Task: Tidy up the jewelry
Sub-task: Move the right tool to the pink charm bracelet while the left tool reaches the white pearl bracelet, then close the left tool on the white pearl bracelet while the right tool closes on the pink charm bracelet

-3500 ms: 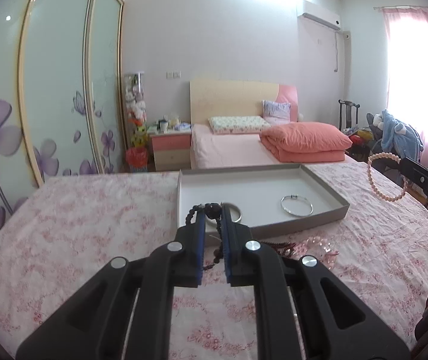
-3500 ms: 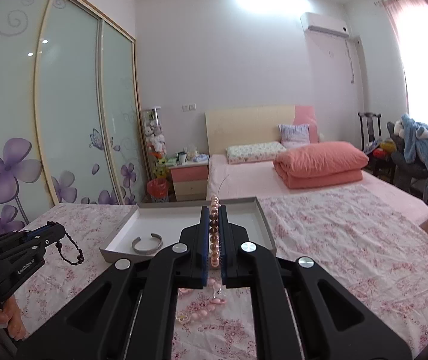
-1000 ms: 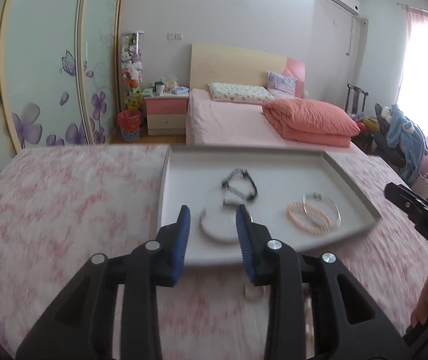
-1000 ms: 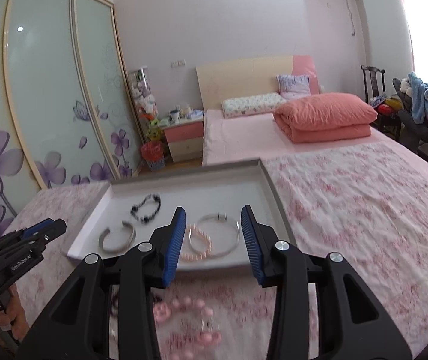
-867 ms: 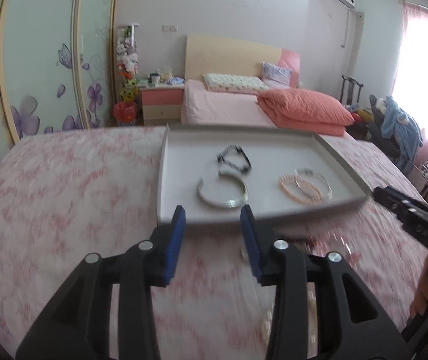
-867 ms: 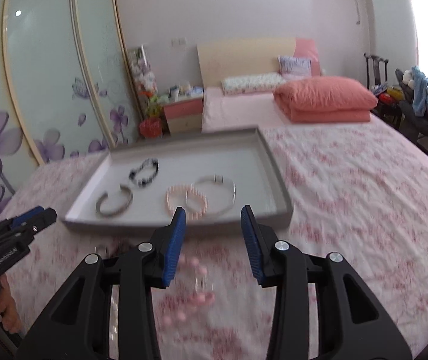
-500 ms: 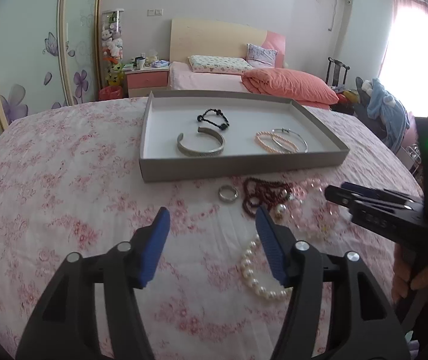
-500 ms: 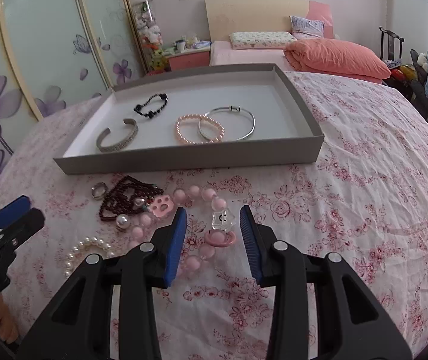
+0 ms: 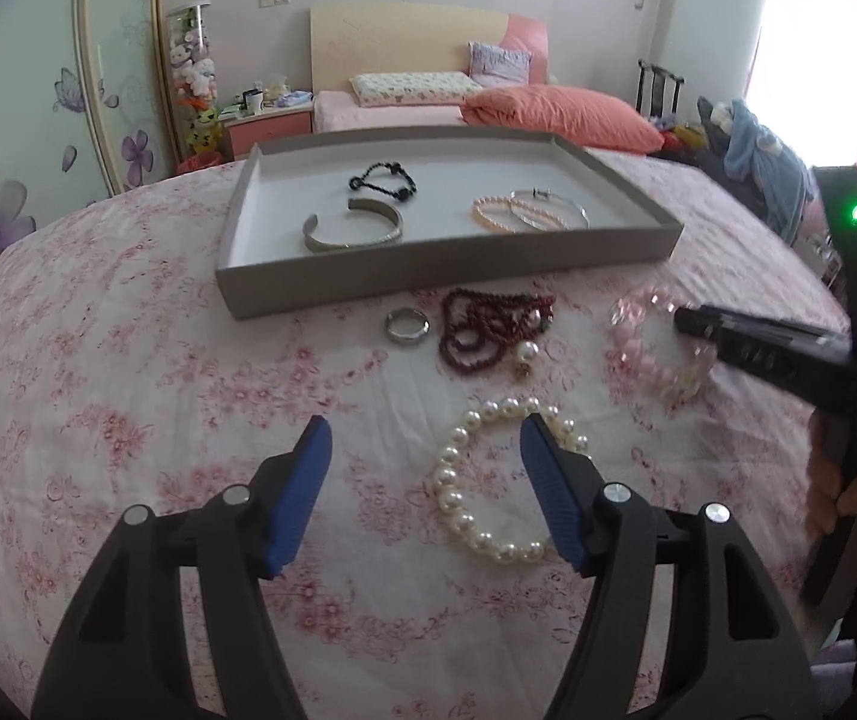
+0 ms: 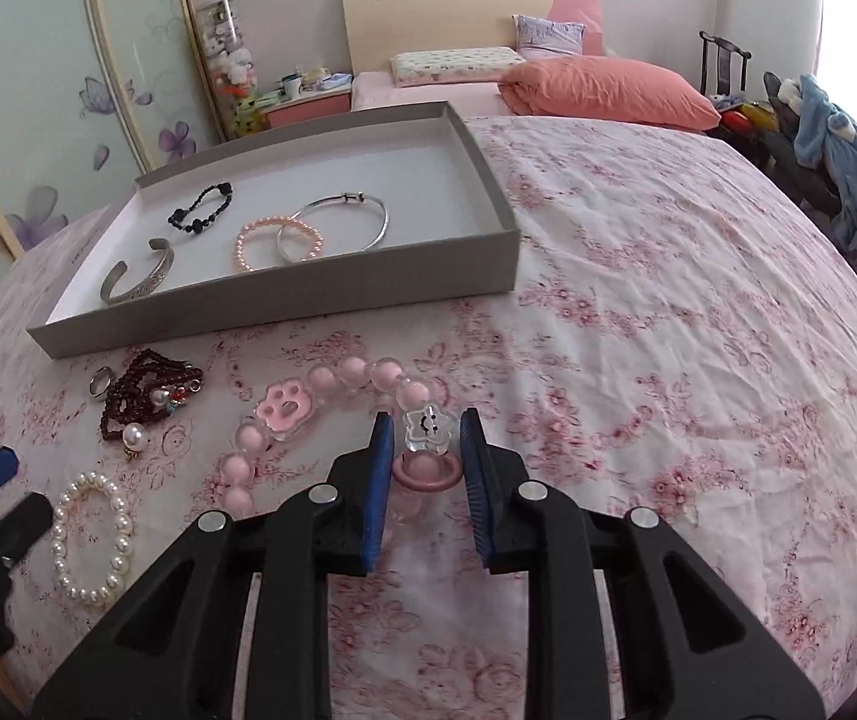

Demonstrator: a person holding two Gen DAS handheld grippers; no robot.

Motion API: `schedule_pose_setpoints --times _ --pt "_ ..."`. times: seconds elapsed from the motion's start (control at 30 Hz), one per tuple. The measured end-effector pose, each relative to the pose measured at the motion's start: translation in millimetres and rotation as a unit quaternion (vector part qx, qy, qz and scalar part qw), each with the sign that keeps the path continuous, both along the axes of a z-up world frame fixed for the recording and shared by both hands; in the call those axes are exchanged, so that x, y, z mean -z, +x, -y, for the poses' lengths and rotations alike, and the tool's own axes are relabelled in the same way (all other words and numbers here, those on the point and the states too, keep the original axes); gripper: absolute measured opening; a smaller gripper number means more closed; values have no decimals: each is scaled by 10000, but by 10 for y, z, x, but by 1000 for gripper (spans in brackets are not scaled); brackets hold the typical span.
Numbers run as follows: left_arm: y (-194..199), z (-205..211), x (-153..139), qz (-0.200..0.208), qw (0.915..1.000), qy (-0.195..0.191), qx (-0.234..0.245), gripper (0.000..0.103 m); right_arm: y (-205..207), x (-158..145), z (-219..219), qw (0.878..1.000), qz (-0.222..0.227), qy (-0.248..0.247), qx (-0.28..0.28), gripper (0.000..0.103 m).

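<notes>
Your right claw (image 10: 425,465) is closing around the pink bracelet (image 10: 332,396) on the bed, pads not yet pressing its star charm; your left claw (image 9: 425,480) is opening, empty, over the pearls (image 9: 500,480). This looks like the pickup step: next, pinch, lift and carry each to the tray (image 9: 446,288). A second ago both claws faced the tray; now they've dropped to the loose pieces

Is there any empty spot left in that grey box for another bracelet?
Yes. The tray's right end, past the silver bangle, is bare, as is its far strip behind the black bead bracelet. The middle is crowded: the pink pearl bracelet overlaps the bangle, beside the silver cuff.
</notes>
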State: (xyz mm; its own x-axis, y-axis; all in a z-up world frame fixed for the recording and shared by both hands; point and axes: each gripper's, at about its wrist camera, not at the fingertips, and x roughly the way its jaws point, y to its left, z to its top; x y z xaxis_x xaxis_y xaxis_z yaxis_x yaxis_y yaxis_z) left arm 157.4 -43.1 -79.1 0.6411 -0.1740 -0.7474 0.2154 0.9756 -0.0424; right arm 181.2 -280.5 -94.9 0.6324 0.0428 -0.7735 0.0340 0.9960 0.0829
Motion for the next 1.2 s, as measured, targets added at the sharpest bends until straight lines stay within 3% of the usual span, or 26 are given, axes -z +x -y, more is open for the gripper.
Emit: schedule_pose_setpoints --times 0.07,0.2,0.23,0.3,0.57,1.2 --pt "20 50 53 -87 9999 130 22 59 3 3 -7 10000 -5 -23 -14 24" --pt "21 131 147 -205 9990 367 135 37 15 11 -30 10000 -12 -28 -32 24" --pt "8 146 141 -173 9989 409 155 24 12 12 -23 10000 -11 -12 -34 24" --pt "10 158 141 -123 9980 604 145 11 18 14 -29 10000 -11 -1 -38 24" --pt "225 -279 146 -209 9971 404 -609 11 25 9 -140 9996 -19 -88 -280 24" --pt "227 -249 142 -240 9979 287 -523 26 21 11 -152 9995 -26 -104 -302 25"
